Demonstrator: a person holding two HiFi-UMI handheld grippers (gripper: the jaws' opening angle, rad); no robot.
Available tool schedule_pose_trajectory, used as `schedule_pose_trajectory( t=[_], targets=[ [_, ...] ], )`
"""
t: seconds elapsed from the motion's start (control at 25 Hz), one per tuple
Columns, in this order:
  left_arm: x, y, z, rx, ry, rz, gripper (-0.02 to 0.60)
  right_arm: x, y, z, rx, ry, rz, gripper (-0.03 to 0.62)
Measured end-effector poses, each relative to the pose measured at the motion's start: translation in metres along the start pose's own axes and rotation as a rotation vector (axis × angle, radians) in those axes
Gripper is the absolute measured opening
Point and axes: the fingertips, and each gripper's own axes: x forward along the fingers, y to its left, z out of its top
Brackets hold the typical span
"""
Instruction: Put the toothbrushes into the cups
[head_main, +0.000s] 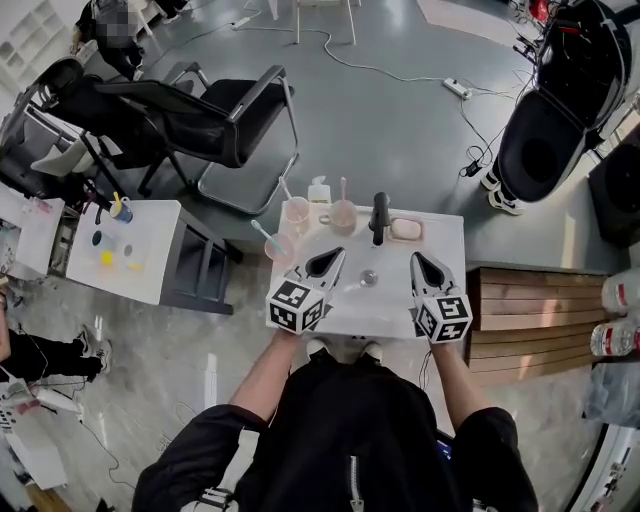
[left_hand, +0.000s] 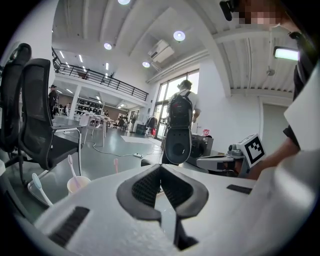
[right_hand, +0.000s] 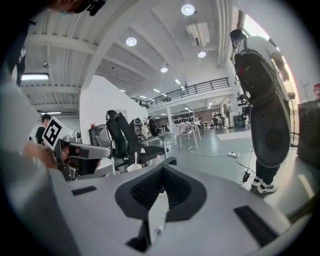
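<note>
Item 1. My left tongs are clenched: in the left gripper view the tips meet with nothing between them.

Item 2. My right tongs are likewise clenched and empty, as the right gripper view shows.

Item 3. Position. I take the drain in the white table as the dial centre, with 12 o'clock pointing away from me. The left tongs are at about 9 o'clock and the right tongs at about 3 o'clock. Both are over the table and point towards its far edge.

Item 4. Task items. There are three pinkish cups, each with one toothbrush leaning in it.
- The first cup is between 9 and 10 o'clock and holds the teal toothbrush.
- The second cup is between 10 and 11 o'clock and holds the pale toothbrush.
- The third cup is just short of 12 o'clock and holds the pink toothbrush.

Neither pair of tongs touches a cup or a brush.

Item 5. Other fittings. The black tap is at 12 o'clock, the soap dish at 1 o'clock, and a white bottle at 11 o'clock on the far edge. A black office chair stands beyond the table at about 10 o'clock.
</note>
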Motion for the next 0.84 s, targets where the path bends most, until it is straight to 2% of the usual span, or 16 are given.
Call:
schedule_pose_trajectory(
  t=[0.84],
  targets=[
    [-0.013, 0.025, -0.004, -0.020, 0.007, 0.040, 0.000, 0.020, 0.019, 0.003, -0.014, 0.003, 0.050, 0.003]
  ],
)
